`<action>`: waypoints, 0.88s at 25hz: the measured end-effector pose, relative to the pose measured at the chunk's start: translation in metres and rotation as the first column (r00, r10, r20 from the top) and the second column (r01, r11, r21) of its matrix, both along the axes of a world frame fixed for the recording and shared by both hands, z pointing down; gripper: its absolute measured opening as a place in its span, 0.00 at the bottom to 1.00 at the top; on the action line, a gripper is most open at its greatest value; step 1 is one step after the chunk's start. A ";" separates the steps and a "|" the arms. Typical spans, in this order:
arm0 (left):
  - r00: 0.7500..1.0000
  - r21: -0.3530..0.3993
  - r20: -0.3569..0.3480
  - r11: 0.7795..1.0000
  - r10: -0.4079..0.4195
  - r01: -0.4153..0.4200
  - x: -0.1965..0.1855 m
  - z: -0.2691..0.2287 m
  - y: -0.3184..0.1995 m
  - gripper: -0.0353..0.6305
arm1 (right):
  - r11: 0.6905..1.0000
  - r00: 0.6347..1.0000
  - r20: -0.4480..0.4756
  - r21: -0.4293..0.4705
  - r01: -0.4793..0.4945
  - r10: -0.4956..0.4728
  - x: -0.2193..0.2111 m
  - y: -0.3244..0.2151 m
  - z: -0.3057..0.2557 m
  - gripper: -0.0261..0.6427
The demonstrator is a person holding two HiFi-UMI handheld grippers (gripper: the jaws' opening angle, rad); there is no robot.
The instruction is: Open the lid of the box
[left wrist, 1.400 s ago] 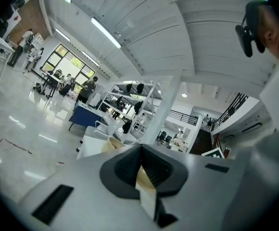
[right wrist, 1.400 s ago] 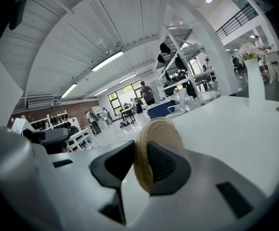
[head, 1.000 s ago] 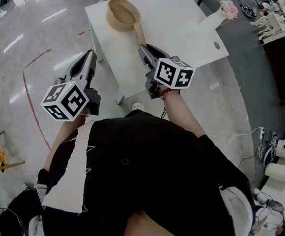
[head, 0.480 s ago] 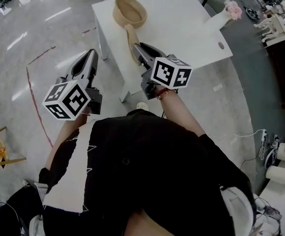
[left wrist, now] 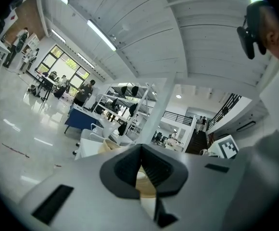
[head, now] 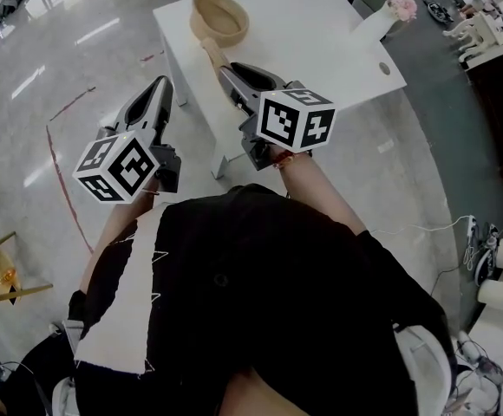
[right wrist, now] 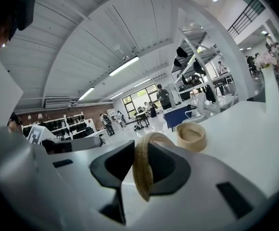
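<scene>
The box (head: pixel 219 16), a round beige woven basket, stands open on the far left part of the white table (head: pixel 321 50). Its lid (head: pixel 214 56) hangs edge-on in the air just in front of it, and my right gripper (head: pixel 225 72) is shut on the lid's rim. In the right gripper view the lid (right wrist: pixel 143 170) sits upright between the pads of the right gripper (right wrist: pixel 142 146), with the box (right wrist: pixel 191 136) beyond it. My left gripper (head: pixel 160 89) hangs left of the table over the floor, shut with nothing in it. In its own view the left gripper (left wrist: pixel 139 153) shows its pads meeting.
A white vase with pink flowers (head: pixel 390 11) stands at the table's far right corner. A small round hole (head: pixel 384 68) is in the table's right edge. Glossy floor with red tape lines (head: pixel 56 146) lies to the left. More tables and several people fill the hall behind.
My right gripper has lifted the lid and drawn it a little off from the box. The left gripper has hardly moved.
</scene>
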State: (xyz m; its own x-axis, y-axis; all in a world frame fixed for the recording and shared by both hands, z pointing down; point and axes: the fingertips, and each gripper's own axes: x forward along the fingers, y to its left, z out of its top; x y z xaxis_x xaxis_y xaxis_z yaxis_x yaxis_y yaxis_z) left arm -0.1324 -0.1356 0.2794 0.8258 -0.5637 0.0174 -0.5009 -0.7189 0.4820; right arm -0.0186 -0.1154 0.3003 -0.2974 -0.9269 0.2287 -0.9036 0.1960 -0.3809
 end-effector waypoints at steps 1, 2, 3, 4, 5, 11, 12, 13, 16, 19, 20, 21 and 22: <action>1.000 0.001 -0.001 1.000 0.003 -0.003 0.002 -0.001 0.001 0.07 | 1.000 1.000 -0.006 0.002 0.001 -0.001 0.000 0.001 -0.002 0.18; 1.000 0.001 -0.002 1.000 0.006 -0.006 0.004 -0.001 0.002 0.07 | 1.000 1.000 -0.012 0.001 0.001 -0.001 0.000 0.002 -0.003 0.18; 1.000 -0.001 -0.002 1.000 0.009 -0.009 0.005 -0.001 0.003 0.07 | 1.000 1.000 -0.019 -0.002 0.001 -0.001 0.000 0.003 -0.002 0.18; 1.000 -0.005 -0.002 1.000 0.011 -0.011 0.007 0.001 0.004 0.07 | 1.000 1.000 -0.024 -0.006 0.000 -0.001 0.001 0.004 -0.001 0.18; 1.000 -0.008 -0.002 1.000 0.014 -0.014 0.008 0.002 0.005 0.07 | 1.000 1.000 -0.028 -0.011 -0.001 0.001 0.002 0.005 0.001 0.18; 1.000 -0.028 0.003 0.999 0.020 -0.020 0.012 0.010 0.011 0.07 | 0.999 1.000 -0.026 -0.038 -0.010 0.009 0.007 0.014 0.012 0.18; 1.000 -0.030 0.004 0.999 0.023 -0.023 0.013 0.011 0.012 0.07 | 0.999 1.000 -0.025 -0.039 -0.011 0.010 0.007 0.015 0.012 0.18; 1.000 -0.032 0.006 0.999 0.025 -0.025 0.014 0.012 0.014 0.07 | 0.999 1.000 -0.025 -0.040 -0.011 0.010 0.008 0.017 0.013 0.18; 0.999 -0.035 0.010 0.999 0.033 -0.033 0.016 0.013 0.018 0.07 | 0.999 1.000 -0.028 -0.041 -0.014 0.013 0.010 0.020 0.013 0.18; 0.999 -0.036 0.011 0.999 0.040 -0.040 0.017 0.013 0.018 0.07 | 0.999 0.999 -0.029 -0.042 -0.019 0.018 0.010 0.021 0.013 0.18; 0.999 -0.036 0.009 0.999 0.042 -0.041 0.017 0.012 0.018 0.07 | 0.999 0.999 -0.030 -0.042 -0.020 0.018 0.009 0.022 0.013 0.18; 0.999 -0.035 0.008 0.998 0.043 -0.043 0.017 0.012 0.018 0.07 | 0.999 0.999 -0.033 -0.042 -0.020 0.019 0.009 0.022 0.012 0.18; 0.999 -0.034 0.007 0.998 0.045 -0.045 0.017 0.012 0.018 0.07 | 0.999 0.999 -0.036 -0.042 -0.021 0.019 0.009 0.023 0.012 0.18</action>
State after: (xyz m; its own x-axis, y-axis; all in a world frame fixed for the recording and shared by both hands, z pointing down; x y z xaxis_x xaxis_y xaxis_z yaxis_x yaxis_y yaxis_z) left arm -0.1150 -0.1178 0.2912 0.8501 -0.5250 0.0419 -0.4720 -0.7242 0.5028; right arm -0.0093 -0.0928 0.3125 -0.2697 -0.9219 0.2782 -0.9204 0.1618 -0.3560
